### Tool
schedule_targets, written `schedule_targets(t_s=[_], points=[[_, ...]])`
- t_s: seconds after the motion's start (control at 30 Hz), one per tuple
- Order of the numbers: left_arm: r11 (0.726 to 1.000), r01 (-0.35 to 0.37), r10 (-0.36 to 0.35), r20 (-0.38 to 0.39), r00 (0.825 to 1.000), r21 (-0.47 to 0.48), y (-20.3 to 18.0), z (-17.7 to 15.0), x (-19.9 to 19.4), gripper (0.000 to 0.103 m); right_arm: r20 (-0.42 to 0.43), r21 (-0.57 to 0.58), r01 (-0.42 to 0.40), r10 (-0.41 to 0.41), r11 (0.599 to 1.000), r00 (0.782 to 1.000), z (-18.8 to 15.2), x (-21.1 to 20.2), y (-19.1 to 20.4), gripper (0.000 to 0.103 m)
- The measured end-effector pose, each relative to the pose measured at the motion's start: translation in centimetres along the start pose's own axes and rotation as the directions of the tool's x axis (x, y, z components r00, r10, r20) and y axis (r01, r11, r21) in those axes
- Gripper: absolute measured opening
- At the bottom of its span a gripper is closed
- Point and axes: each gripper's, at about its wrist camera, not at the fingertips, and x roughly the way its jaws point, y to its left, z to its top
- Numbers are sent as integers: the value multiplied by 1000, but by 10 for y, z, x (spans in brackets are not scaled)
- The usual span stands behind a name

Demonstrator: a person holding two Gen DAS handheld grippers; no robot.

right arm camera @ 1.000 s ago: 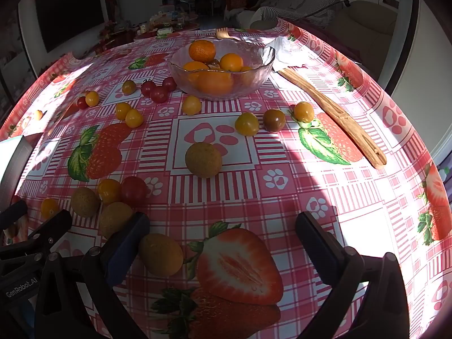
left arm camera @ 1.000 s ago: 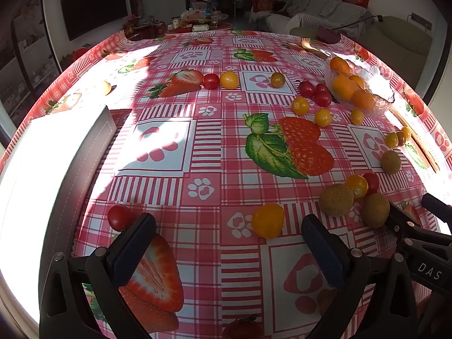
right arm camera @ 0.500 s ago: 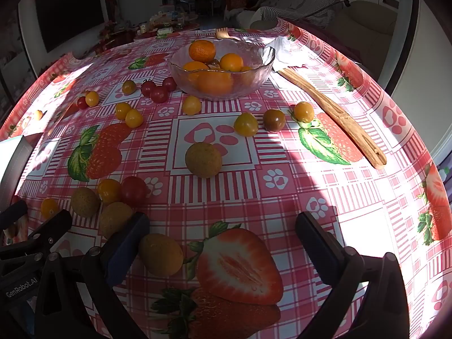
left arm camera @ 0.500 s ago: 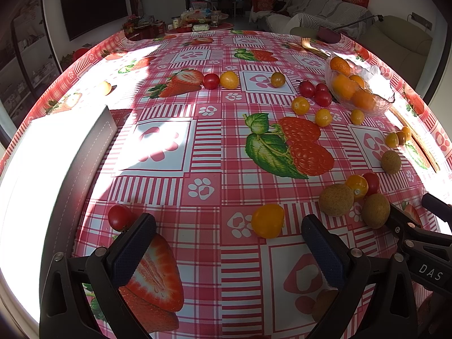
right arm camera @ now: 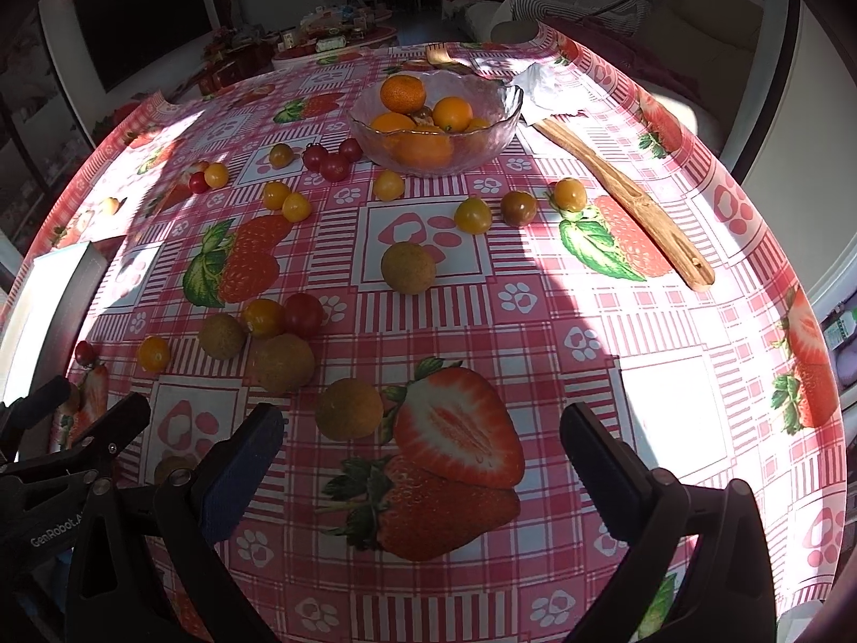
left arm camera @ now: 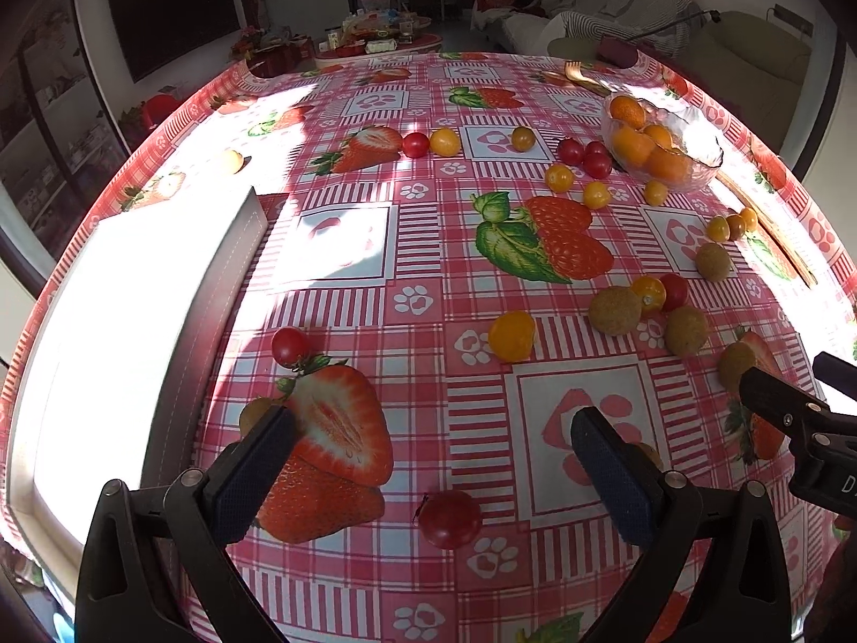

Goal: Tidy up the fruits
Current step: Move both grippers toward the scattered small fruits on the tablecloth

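**Across a strawberry-print table, fruit lies scattered and both grippers hang empty**

Across the whole scene spreads a table (right arm camera: 535, 332) under a red-checked cloth printed with strawberries and paw marks, half in sun and half in shade. At its left edge sits a white tray (left arm camera: 123, 321), washed out by glare. Toward the far right stands a glass bowl (right arm camera: 485, 131) holding several oranges (right arm camera: 403, 94). Just beside the bowl, a long wooden utensil (right arm camera: 624, 193) runs along the right side of the cloth.

Nearer the cameras, the left gripper (left arm camera: 431, 453) hovers low over the cloth with its jaws spread wide and nothing between them; a red tomato (left arm camera: 449, 518) lies on the cloth just below that gap. The right gripper (right arm camera: 423, 442) is likewise spread wide and holds nothing, with a brown round fruit (right arm camera: 348, 410) near its left finger.

Other brown fruits (right arm camera: 408, 268), yellow tomatoes (left arm camera: 511, 336) and small red tomatoes (left arm camera: 290, 345) lie loose across the middle of the cloth, well apart from the tray, some clustered near the bowl.
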Motion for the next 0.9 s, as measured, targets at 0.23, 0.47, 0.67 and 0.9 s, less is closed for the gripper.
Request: schedule_targets(t_s=[0.23,0.47,0.67,0.9], points=[[1000,12,-12,-21,1000,-5,-1,-12,-7,103,-42,11,-12,13,1000,999,-13,-7,-6,103],[1000,6,-6,-9,1000,11,-1,-12,-15,103,-55,22,-20,21,1000,998,-17,-9,-7,103],[1000,2,-2,-8,1000,14,0,-12,-16,103,-61,24,-24,25,999,998,-20,-8,-6,103],[1000,-2,2,-4,1000,12,7,-17,-18,103,-62,19,-25,26,1000,998,-21,-10,-5,103]])
